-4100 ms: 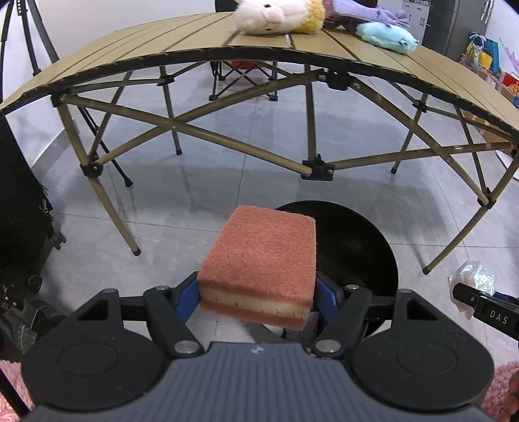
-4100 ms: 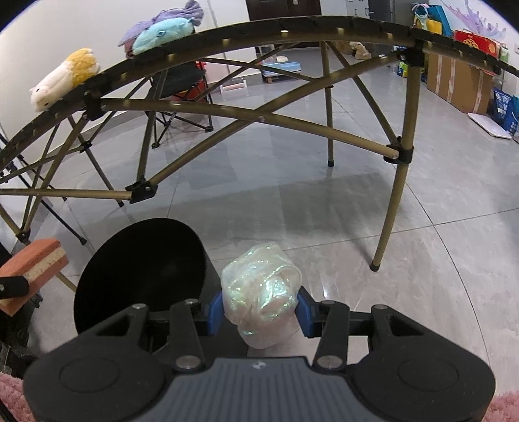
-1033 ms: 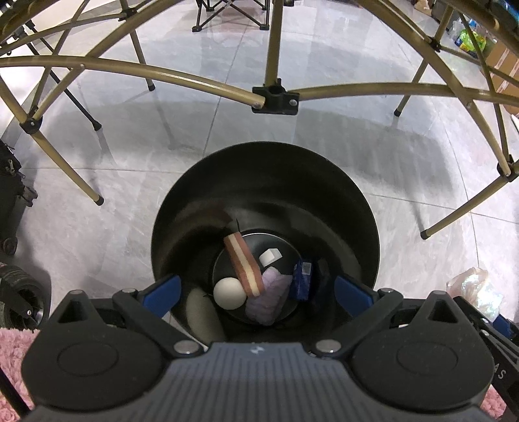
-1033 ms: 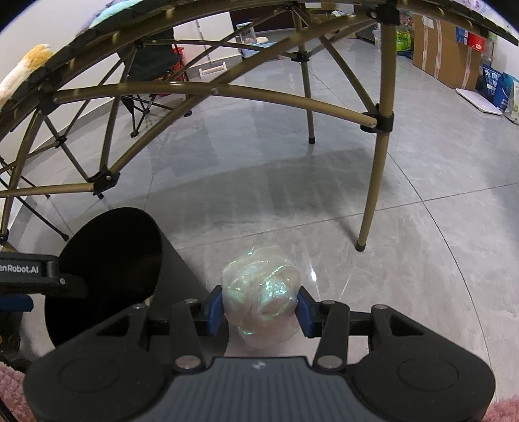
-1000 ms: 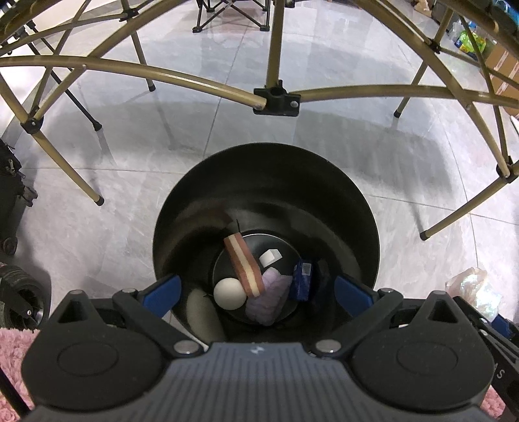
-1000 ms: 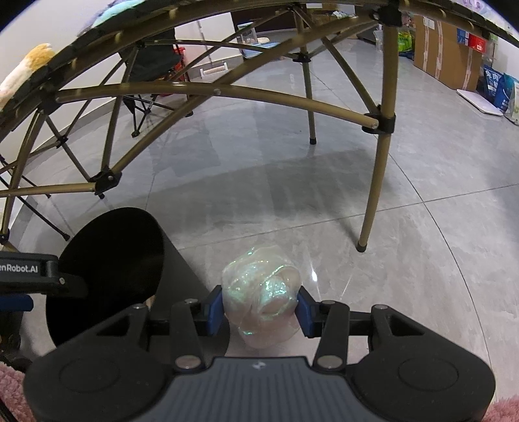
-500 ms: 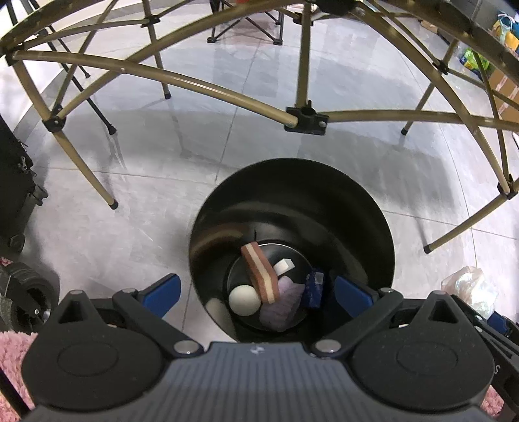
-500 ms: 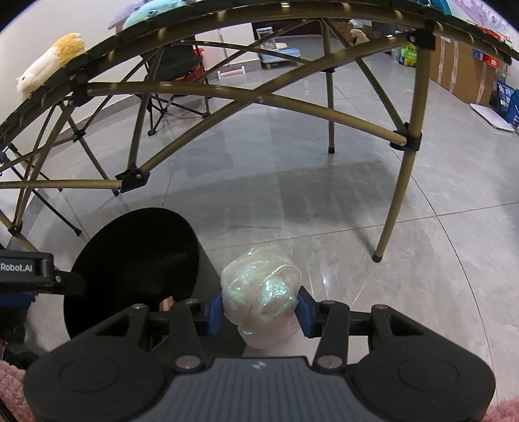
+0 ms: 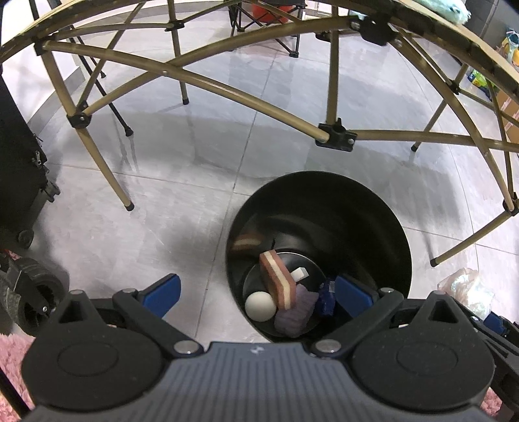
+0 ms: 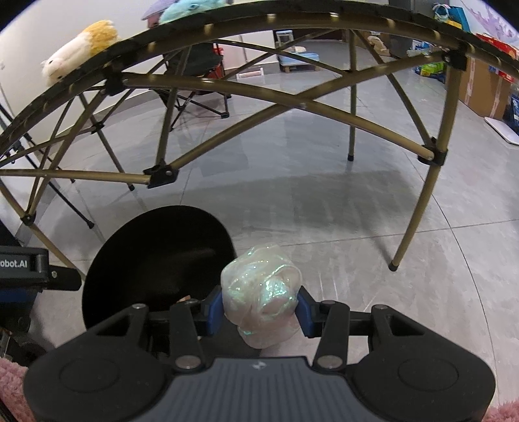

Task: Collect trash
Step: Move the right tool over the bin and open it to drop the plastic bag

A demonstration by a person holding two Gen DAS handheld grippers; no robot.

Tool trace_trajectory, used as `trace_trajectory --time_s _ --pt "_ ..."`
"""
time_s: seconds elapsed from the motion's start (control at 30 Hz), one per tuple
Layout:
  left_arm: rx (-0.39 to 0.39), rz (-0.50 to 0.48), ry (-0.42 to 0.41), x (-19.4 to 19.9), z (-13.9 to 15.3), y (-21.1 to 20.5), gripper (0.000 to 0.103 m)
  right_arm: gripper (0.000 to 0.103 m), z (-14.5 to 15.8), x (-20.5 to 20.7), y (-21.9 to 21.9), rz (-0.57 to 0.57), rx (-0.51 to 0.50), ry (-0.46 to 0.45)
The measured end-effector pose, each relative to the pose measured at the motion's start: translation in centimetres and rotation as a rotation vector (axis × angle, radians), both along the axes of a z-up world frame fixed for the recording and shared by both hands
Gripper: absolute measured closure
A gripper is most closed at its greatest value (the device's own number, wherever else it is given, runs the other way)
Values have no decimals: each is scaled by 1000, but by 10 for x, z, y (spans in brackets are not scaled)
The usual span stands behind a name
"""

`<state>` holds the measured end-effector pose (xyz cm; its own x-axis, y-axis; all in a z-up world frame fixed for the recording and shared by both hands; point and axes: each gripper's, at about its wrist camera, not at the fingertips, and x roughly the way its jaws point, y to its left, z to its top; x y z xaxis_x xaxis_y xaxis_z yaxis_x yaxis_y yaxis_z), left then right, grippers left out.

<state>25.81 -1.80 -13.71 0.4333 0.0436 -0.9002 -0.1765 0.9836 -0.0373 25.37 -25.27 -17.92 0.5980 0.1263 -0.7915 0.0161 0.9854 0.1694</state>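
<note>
A crumpled wad of iridescent plastic wrap (image 10: 261,293) sits clamped between the blue pads of the right gripper (image 10: 259,310), held above the grey tiled floor (image 10: 324,201) just to the right of the round black bin (image 10: 155,259); from the left wrist view the same wad (image 9: 467,290) shows at the right edge, beside the bin's rim (image 9: 319,177). Down at the bottom of the bin lie a red-and-cream sponge (image 9: 277,282) tipped on its edge, a white ball (image 9: 260,302) touching its lower left, a small white cube (image 9: 299,273) by its right side, a purple scrap (image 9: 296,311) below it and a dark blue piece (image 9: 327,300) against the right wall. The left gripper (image 9: 258,293) hangs over the bin's near left edge, its jaws wide apart and holding nothing. Behind the bin stands a folding table (image 10: 292,107) on crossed tan legs, with a white-and-yellow plush (image 10: 79,48) and a teal plush (image 10: 191,8) along its top.
</note>
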Motion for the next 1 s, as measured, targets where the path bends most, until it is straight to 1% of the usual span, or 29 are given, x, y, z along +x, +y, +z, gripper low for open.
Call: trace_trajectory --time_s 0.27,0.57,1.0 --pt "-15 27 -17 -9 5 18 0 58 4 1 19 32 -11 -6" --pt "-10 65 -33 -15 9 38 0 58 8 4 42 72 -14 -12" --pt "-6 150 -17 -24 3 79 0 58 7 14 82 145 -18 -5"
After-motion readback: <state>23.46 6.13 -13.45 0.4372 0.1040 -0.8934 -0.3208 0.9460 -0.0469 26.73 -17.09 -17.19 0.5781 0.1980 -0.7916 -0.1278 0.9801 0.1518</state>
